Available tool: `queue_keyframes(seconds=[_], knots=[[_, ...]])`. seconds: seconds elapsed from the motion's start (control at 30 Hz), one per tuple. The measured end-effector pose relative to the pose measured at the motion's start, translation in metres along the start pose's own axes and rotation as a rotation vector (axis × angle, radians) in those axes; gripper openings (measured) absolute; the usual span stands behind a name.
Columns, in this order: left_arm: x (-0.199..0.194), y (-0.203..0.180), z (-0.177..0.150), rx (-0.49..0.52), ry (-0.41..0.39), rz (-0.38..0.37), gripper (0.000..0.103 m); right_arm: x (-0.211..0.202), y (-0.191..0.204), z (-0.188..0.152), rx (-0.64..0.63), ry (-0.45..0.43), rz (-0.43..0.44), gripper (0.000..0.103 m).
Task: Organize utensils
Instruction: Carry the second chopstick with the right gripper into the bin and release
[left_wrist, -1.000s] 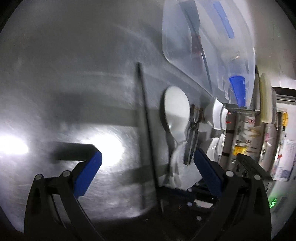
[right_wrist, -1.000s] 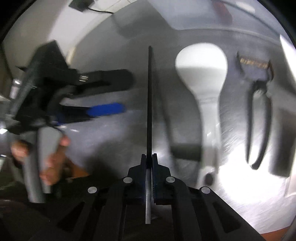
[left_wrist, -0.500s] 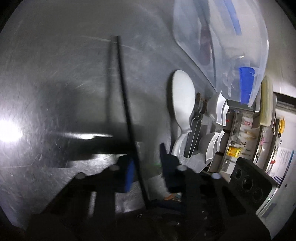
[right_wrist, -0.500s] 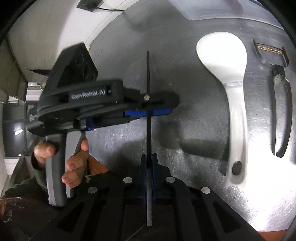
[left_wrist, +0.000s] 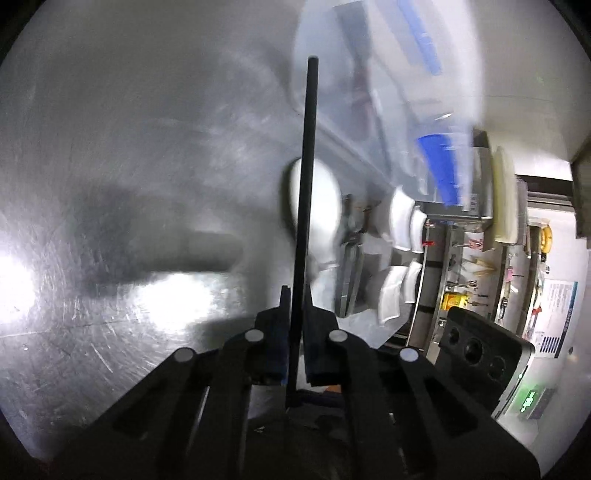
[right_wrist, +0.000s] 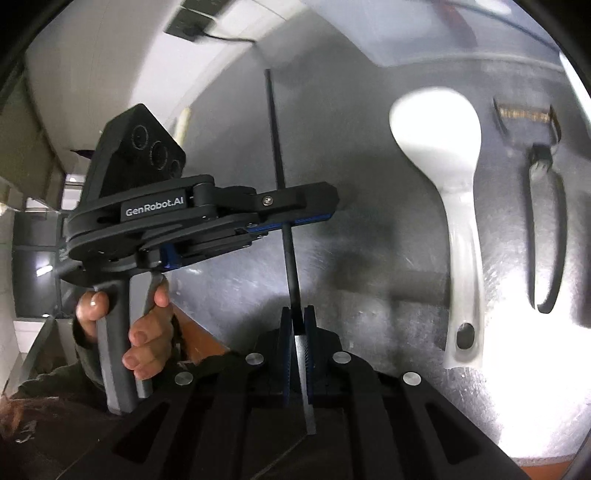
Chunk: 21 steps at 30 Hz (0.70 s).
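Both grippers, left (left_wrist: 295, 314) & right (right_wrist: 297, 317), clamp one black chopstick (right_wrist: 286, 236) above the table (left_wrist: 110, 184), prob. handing it over; spoon (right_wrist: 439, 147) lies right.

The left gripper (right_wrist: 306, 218) is matte black, built of flat linked bars joined by round pivots, with one cross-head screw near its front and blue ribbed pads inside the fingers. White lettering on its side reads "GenRobot.AI". A black slab with three round lenses rises from its back, and a grey handle hangs below, wrapped by a hand (right_wrist: 125, 325) with a dark sleeve at the wrist. The right gripper (right_wrist: 296, 334) shows black slotted arms, silver rivet heads and blue pad edges
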<state>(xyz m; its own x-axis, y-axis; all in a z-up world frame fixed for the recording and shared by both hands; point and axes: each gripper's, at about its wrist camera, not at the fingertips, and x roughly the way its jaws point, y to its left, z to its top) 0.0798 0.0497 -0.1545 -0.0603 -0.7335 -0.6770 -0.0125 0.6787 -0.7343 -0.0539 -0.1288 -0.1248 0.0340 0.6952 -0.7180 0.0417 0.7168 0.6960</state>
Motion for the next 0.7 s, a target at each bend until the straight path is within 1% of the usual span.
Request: queue_keyframes(seconds=[0.1,0.13,0.2,0.23,0.33,0.37,0.43,0.47,0.53,0.57,0.63,0.7], knots=[[-0.02,-0.029,0.004,0.074,-0.035,-0.038,0.005,-0.021,0.014,-0.002,-0.052,-0.071,0.009,0.007],[-0.026,-0.041,0.007,0.103,-0.046,-0.048,0.005,-0.033,0.021,0.0,-0.073,-0.102,0.01,0.007],[-0.043,-0.076,0.019,0.188,-0.075,-0.076,0.005,-0.058,0.031,0.006,-0.113,-0.168,0.006,0.007],[-0.048,-0.086,0.023,0.209,-0.084,-0.084,0.005,-0.069,0.035,0.01,-0.127,-0.196,0.004,0.007],[-0.066,-0.137,0.054,0.312,-0.127,-0.107,0.005,-0.117,0.049,0.037,-0.192,-0.314,-0.035,0.007],[-0.072,-0.16,0.069,0.357,-0.154,-0.103,0.005,-0.131,0.052,0.049,-0.202,-0.349,-0.049,0.007],[-0.076,-0.192,0.093,0.408,-0.187,-0.095,0.005,-0.152,0.056,0.072,-0.215,-0.39,-0.073,0.007],[-0.078,-0.211,0.111,0.433,-0.209,-0.085,0.005,-0.166,0.057,0.091,-0.219,-0.419,-0.097,0.007],[-0.076,-0.231,0.14,0.45,-0.215,-0.075,0.005,-0.176,0.056,0.116,-0.221,-0.44,-0.131,0.007],[-0.072,-0.238,0.158,0.447,-0.223,-0.055,0.005,-0.18,0.051,0.133,-0.213,-0.446,-0.148,0.007],[-0.058,-0.244,0.184,0.432,-0.216,-0.024,0.005,-0.178,0.036,0.161,-0.19,-0.444,-0.171,0.007],[-0.035,-0.235,0.212,0.396,-0.186,0.021,0.005,-0.167,0.019,0.181,-0.157,-0.414,-0.172,0.007]])
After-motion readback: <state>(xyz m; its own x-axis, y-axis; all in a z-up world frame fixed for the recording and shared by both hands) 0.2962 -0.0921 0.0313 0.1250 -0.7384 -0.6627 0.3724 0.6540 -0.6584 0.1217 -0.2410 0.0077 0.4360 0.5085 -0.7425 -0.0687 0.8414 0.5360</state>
